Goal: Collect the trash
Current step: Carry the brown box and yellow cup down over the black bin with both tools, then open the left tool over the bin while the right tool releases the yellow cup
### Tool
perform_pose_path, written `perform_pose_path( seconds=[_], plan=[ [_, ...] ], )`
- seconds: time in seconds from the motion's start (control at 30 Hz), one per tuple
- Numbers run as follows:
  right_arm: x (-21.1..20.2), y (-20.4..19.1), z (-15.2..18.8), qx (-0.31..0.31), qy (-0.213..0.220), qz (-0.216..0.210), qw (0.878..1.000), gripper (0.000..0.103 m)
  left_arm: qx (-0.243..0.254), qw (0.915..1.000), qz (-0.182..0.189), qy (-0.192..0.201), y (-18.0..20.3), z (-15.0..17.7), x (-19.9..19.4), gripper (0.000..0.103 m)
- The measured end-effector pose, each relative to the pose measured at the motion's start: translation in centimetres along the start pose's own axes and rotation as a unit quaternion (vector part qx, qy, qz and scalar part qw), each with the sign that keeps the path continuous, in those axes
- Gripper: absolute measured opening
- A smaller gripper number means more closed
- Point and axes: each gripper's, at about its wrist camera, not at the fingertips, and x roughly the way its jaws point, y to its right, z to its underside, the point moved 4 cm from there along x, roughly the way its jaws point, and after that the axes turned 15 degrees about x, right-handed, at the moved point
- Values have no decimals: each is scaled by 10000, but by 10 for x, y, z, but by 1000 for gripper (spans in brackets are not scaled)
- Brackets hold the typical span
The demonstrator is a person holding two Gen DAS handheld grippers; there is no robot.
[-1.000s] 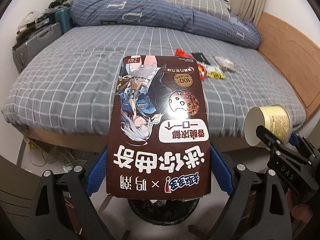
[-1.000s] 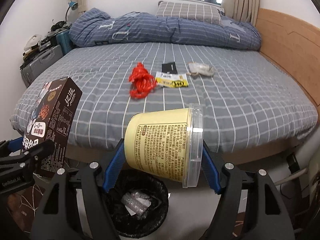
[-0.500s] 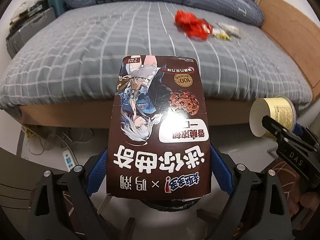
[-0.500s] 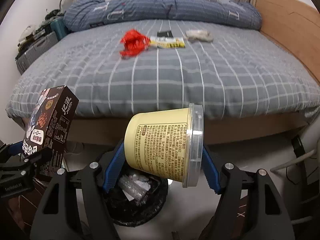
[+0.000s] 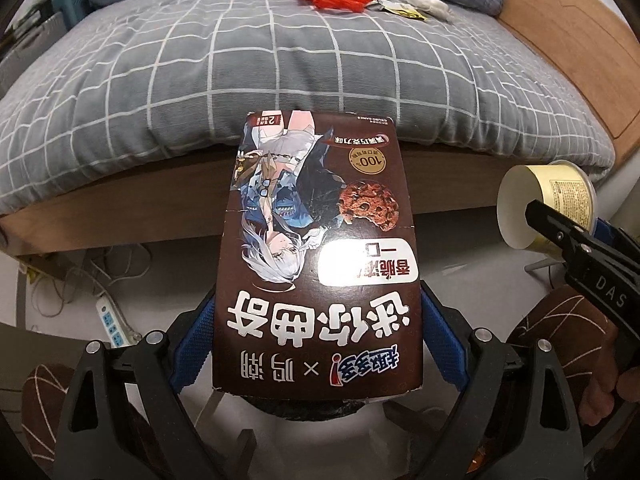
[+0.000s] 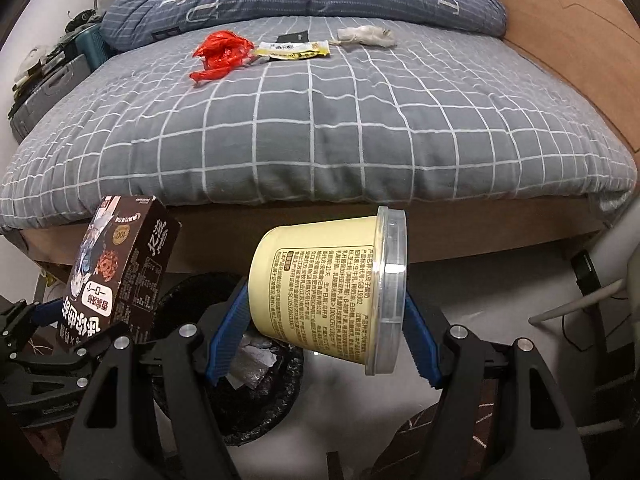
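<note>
Above the bin (image 6: 256, 368) | left fingers (image 5: 200, 332) clamp cookie box (image 5: 316, 256) | right fingers (image 6: 228, 328) clamp yellow tub (image 6: 320, 284)

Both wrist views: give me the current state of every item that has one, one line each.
Cookie box: clamped in the left gripper, above the bin.
Yellow tub: lid on, on its side, clamped in the right gripper.
Trash bin: black liner, open, crumpled wrappers inside.
Red plastic bag: crumpled, lying on the bed.
Yellow wrapper: flat on the bed.
Grey wad: loose on the bed.
</note>
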Motion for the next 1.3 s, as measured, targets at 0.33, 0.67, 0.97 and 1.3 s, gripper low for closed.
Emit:
perform_pose_path(
  seconds=[0.33,0.67,0.97,1.3],
  plan=[
    [7,-29,7,-235,-143,-134,9995,68,-70,9998,-159,50,-18,6,-1,96],
    [15,-88,18,-691,-343,-406,9962,68,-364,9984,-440,61,-68,19,-13,97],
    [16,-123,29,-947,-506,-606,9924,69,-572,9964,-614,142,-97,26,-29,97],
    [17,-130,31,-1039,-439,-521,9923,89,-657,9953,-696,154,-106,28,-31,97]
  ],
)
